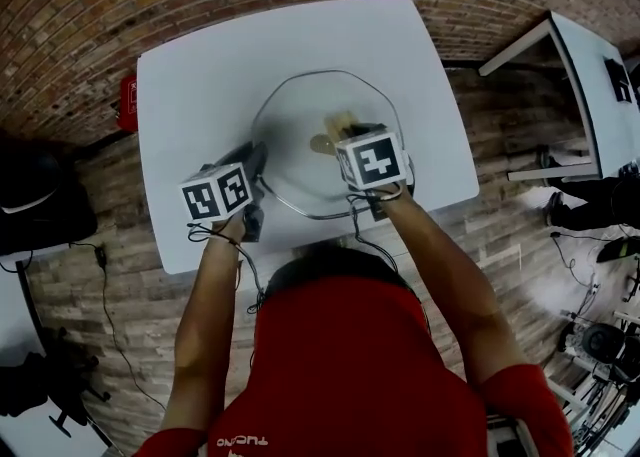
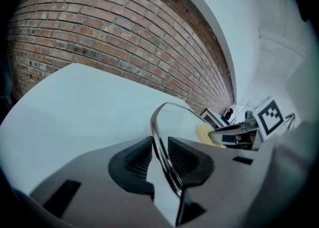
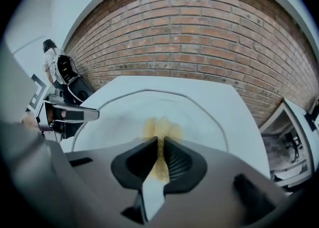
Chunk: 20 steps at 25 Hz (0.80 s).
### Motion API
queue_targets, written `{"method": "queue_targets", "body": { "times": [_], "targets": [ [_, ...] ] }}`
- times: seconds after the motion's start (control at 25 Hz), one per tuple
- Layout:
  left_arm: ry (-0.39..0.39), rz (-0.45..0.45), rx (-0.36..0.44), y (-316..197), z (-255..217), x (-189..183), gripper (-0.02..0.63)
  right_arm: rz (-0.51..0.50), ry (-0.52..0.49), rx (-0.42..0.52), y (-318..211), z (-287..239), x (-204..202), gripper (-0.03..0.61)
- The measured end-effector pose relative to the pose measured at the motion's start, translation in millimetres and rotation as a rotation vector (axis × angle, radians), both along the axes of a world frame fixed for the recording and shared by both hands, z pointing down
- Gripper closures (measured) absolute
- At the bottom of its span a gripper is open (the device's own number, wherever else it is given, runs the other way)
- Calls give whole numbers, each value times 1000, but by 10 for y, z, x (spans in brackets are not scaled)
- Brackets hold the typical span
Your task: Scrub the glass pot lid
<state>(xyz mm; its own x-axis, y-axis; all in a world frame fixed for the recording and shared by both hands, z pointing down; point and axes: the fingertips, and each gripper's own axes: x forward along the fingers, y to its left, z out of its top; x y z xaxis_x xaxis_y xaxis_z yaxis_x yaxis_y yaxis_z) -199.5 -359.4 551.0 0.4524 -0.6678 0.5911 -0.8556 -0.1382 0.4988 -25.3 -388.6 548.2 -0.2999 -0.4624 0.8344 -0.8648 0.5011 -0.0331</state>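
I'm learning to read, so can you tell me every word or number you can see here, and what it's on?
No words or numbers can be read here.
Print on the red shirt: upside down and blurred, unreadable.
Marker cube on the left gripper: black-and-white squares, no letters.
Marker cube on the right gripper: same kind of pattern, no letters.
Red thing at the table's edge: too small to tell.

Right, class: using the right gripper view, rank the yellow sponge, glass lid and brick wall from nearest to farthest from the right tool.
1. Yellow sponge, held in the right tool.
2. Glass lid, just beneath.
3. Brick wall, far background, top.
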Motion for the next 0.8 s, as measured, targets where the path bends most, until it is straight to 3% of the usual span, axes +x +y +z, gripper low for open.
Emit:
{"method": "queue_targets", "body": {
  "times": [0.16, 0.32, 0.44, 0.64, 0.8],
  "targets": [
    [1, 0, 0, 9, 0, 5, 508, 96, 31, 7, -78, -42, 516, 525],
    [-4, -5, -2, 2, -1, -2, 508, 129, 30, 15, -73, -103, 675, 525],
    [-6, -8, -1, 11, -4, 14, 508, 77, 4, 20, 72, -181, 469, 525],
    [0, -16, -1, 19, -11, 14, 508, -103, -124, -34, 610, -259, -334, 525],
    [1, -17, -2, 16, -5, 18, 508, -200, -128, -61, 913, -184, -690, 525]
  ]
}}
